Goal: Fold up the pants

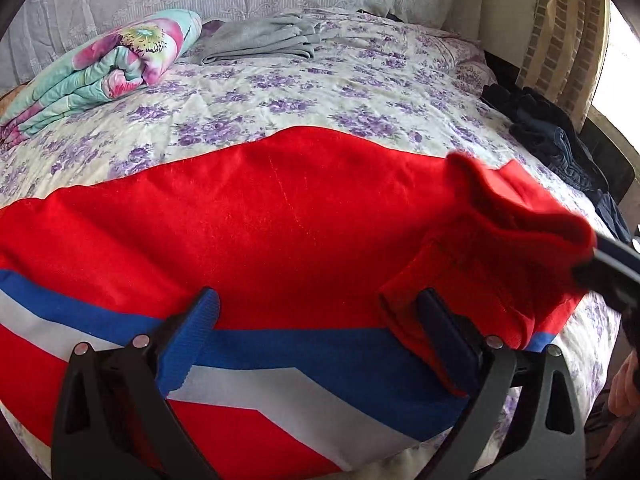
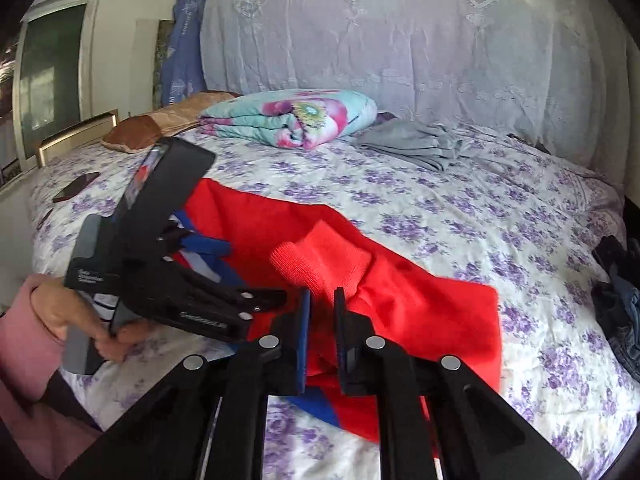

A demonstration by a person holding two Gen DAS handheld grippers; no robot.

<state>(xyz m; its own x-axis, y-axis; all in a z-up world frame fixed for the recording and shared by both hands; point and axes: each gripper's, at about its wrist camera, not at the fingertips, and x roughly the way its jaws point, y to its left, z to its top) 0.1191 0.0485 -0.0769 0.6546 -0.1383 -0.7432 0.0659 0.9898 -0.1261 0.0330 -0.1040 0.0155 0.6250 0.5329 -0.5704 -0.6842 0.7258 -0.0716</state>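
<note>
Red pants (image 1: 280,216) with blue and white side stripes lie spread across the flowered bed sheet (image 1: 320,92). My left gripper (image 1: 320,312) stands open low over them, its blue pad (image 1: 200,320) resting on the stripe and nothing pinched. One leg end (image 1: 512,216) is bunched and lifted at the right, where my right gripper (image 1: 612,268) holds it. In the right wrist view the right gripper (image 2: 323,320) is shut on red cloth (image 2: 420,312), the ribbed cuff (image 2: 320,260) flopped just beyond its tips. The left gripper (image 2: 200,248) shows at the left, held by a hand (image 2: 72,316) in a pink sleeve.
A folded floral quilt (image 2: 296,120) and a folded grey garment (image 2: 412,140) lie near the lace-covered headboard (image 2: 400,60). Dark clothes (image 1: 560,148) are piled at the bed's right edge. A brown pillow (image 2: 168,120) and a dark flat object (image 2: 76,192) sit at the left.
</note>
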